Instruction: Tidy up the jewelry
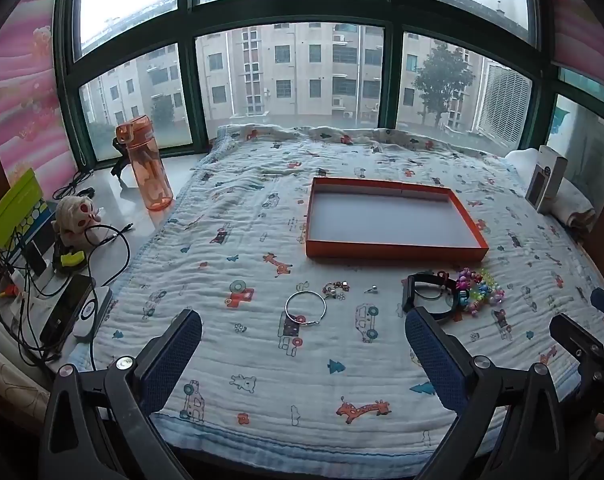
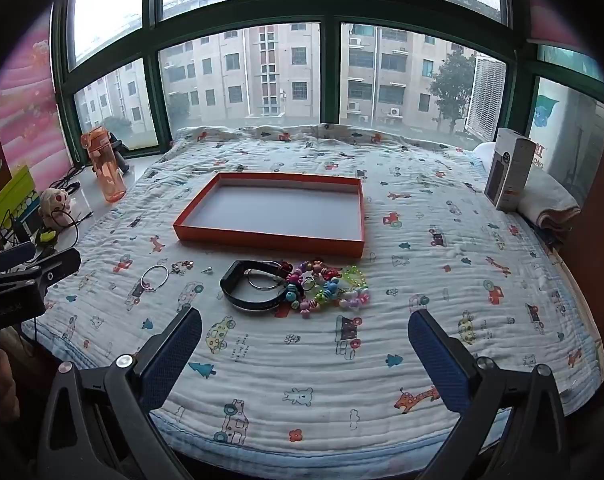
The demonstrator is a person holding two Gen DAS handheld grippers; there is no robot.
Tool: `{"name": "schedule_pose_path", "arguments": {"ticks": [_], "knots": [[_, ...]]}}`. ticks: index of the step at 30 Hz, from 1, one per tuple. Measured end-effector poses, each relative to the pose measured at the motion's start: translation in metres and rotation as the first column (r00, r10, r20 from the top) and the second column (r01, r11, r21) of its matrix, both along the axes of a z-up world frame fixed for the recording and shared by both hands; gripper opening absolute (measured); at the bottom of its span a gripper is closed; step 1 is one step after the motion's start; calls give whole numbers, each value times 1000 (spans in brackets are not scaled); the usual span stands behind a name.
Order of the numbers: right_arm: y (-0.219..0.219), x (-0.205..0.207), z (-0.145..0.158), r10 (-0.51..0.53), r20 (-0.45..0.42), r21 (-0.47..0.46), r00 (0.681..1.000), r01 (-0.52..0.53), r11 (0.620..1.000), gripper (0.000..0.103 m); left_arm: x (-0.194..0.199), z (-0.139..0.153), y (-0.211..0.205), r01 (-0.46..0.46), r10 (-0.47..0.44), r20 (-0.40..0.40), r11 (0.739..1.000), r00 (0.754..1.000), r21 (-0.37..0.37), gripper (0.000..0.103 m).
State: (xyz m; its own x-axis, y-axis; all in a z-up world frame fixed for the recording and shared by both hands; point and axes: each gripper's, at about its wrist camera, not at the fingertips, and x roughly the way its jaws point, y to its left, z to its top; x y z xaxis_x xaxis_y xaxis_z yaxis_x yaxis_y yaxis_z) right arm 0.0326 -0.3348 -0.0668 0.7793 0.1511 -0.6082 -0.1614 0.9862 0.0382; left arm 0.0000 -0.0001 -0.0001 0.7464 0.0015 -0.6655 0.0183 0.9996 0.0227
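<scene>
Left tool point(image 1: 302, 340) and right tool point(image 2: 304, 334): both spread wide, holding nothing, low in frame above the quilt point(image 2: 442, 280). Orange tray point(image 2: 276, 210) at centre, bare inside, long axis left-right. Below it, black band point(image 2: 246, 290) beside bead cluster point(image 2: 326, 290); silver hoop point(image 1: 305, 307) and small studs point(image 1: 336, 289) left of those. Sorting apparently not yet started; next likely needs a narrow pinch on the thin hoop.

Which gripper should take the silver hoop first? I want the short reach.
Left. The silver hoop lies straight ahead between the open left gripper fingers; the right gripper faces the beads.
</scene>
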Motion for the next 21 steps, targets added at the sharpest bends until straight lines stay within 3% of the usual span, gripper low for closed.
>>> {"name": "schedule_pose_path", "arguments": {"ticks": [21], "knots": [[2,1,-2,8,-3,10,1000,-7,1000,103,2,-7,4,-8,7,-18,1000,1000,-6,103]]}}
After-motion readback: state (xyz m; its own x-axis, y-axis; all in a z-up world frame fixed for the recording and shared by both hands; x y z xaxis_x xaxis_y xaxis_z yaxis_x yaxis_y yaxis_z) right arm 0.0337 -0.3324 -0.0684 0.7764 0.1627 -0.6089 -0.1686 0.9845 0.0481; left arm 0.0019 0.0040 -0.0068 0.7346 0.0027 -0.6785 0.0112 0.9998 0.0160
